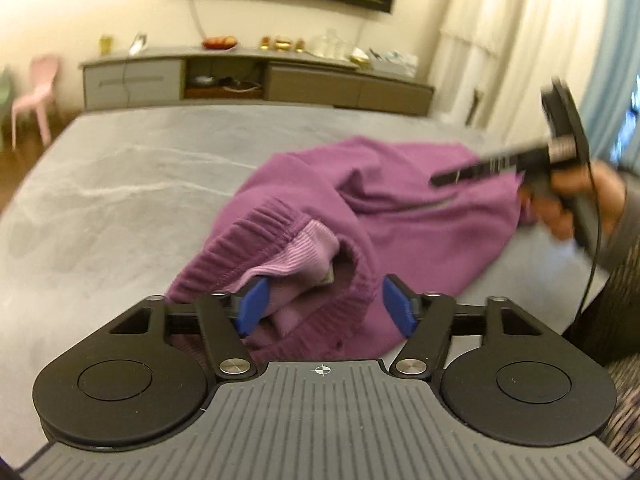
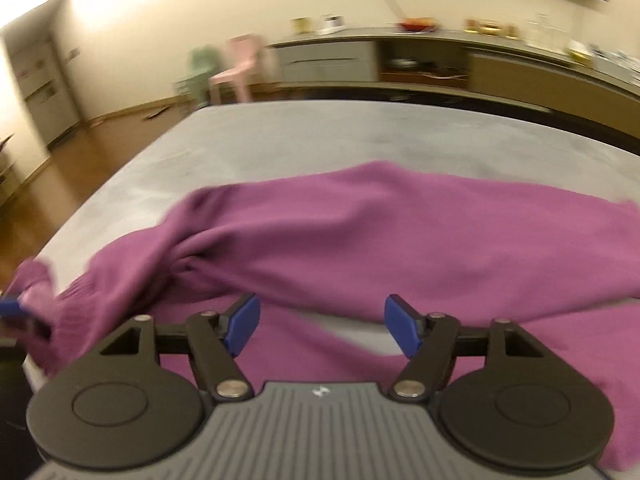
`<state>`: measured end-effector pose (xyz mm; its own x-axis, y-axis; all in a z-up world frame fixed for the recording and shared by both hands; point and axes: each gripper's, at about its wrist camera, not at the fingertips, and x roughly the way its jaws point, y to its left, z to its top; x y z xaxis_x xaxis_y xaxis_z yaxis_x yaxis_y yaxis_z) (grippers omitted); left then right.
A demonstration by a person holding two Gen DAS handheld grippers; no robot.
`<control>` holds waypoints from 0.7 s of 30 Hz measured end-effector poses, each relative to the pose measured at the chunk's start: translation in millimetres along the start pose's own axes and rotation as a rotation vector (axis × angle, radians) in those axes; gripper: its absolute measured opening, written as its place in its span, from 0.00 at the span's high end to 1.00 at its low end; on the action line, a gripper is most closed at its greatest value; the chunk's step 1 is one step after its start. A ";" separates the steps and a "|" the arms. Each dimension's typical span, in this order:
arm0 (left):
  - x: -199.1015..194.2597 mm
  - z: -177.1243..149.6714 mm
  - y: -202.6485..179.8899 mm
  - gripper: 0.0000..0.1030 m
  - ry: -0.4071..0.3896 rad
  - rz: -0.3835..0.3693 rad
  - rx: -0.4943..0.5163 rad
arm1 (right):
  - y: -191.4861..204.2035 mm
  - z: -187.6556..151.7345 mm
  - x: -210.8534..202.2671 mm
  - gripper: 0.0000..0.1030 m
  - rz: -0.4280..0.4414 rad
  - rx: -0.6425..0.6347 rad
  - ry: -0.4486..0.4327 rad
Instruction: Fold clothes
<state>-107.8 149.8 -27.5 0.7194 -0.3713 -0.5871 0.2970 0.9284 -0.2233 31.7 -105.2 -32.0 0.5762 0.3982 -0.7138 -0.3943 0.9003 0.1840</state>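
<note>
A purple garment [image 1: 360, 216] with a ribbed elastic waistband [image 1: 276, 236] lies crumpled on the grey marbled table [image 1: 120, 184]. My left gripper [image 1: 325, 306] is open, and the waistband lies between its blue pads [image 1: 252, 304]. In the left wrist view the right gripper tool [image 1: 520, 160] hovers over the garment's far right side, held by a hand. In the right wrist view the garment [image 2: 380, 240] spreads across the table [image 2: 280, 136]. My right gripper [image 2: 322, 326] is open just above the cloth, holding nothing. The left gripper's blue pad [image 2: 10, 307] shows at the left edge.
A long grey-and-wood sideboard [image 1: 256, 80] with bowls and jars stands beyond the table. A pink chair [image 1: 34, 92] and a green chair [image 2: 200, 68] stand on the wooden floor at left. A blue curtain [image 1: 612, 60] hangs at right.
</note>
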 end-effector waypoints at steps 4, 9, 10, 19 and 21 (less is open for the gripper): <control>6.9 20.7 -1.7 0.28 0.007 -0.059 -0.102 | 21.3 -9.8 7.3 0.31 0.021 -0.029 0.039; 47.8 33.0 -18.2 0.32 0.172 -0.028 -0.111 | 10.4 -30.4 2.3 0.31 0.021 0.027 0.064; 56.1 32.1 -21.1 0.40 0.191 0.002 -0.095 | 4.6 -32.5 1.8 0.31 0.017 0.045 0.067; -35.7 27.2 -40.6 1.00 -0.297 0.179 0.205 | -31.6 -43.7 -1.6 0.32 0.010 0.142 0.063; -70.3 22.1 -43.1 1.00 -0.315 0.152 0.278 | -32.9 -43.1 4.6 0.31 0.009 0.149 0.065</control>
<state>-157.3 135.6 40.6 0.9115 -0.2566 -0.3214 0.2993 0.9498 0.0906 16.6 -140.6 -70.5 0.5233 0.3989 -0.7531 -0.2861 0.9146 0.2857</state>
